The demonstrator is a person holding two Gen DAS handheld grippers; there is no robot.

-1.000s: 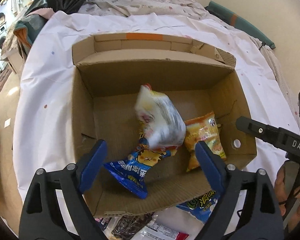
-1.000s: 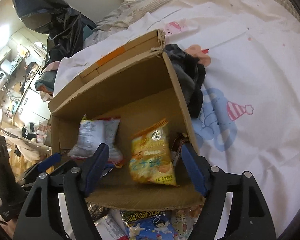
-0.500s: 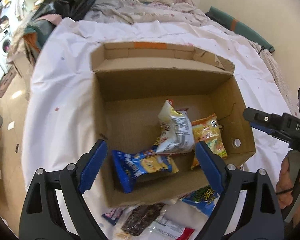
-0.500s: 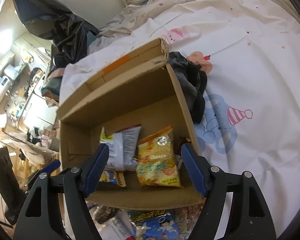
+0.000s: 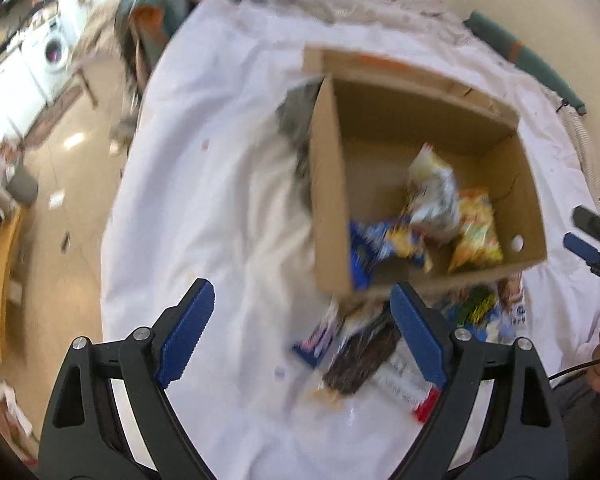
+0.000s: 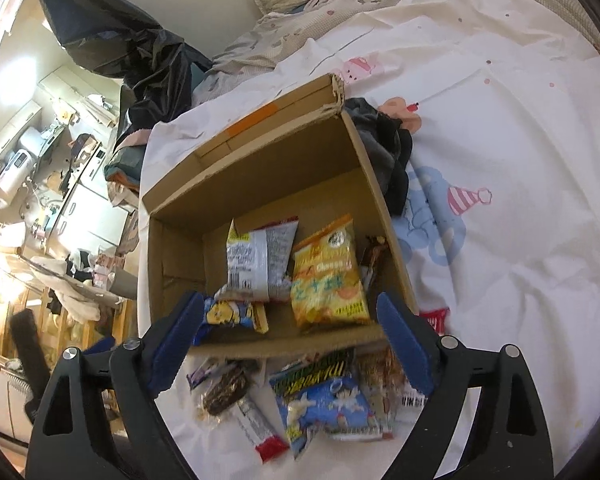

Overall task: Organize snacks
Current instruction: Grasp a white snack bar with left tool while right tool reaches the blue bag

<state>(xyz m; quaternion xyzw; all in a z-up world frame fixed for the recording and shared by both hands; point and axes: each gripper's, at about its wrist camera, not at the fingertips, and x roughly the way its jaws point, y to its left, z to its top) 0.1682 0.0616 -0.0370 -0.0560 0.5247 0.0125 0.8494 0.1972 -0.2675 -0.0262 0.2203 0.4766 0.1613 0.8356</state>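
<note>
Yellow packet (image 6: 330, 276) reads "Cheese", inside cardboard box (image 6: 256, 152); other labels illegible.

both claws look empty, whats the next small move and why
Probably lower the right claw, whose jaws are opening with nothing between them, toward the blue snack bag on the sheet just in front of the cardboard box. Three bags already lie inside the box, and that loose pile outside it seems nearest to this claw.
</note>
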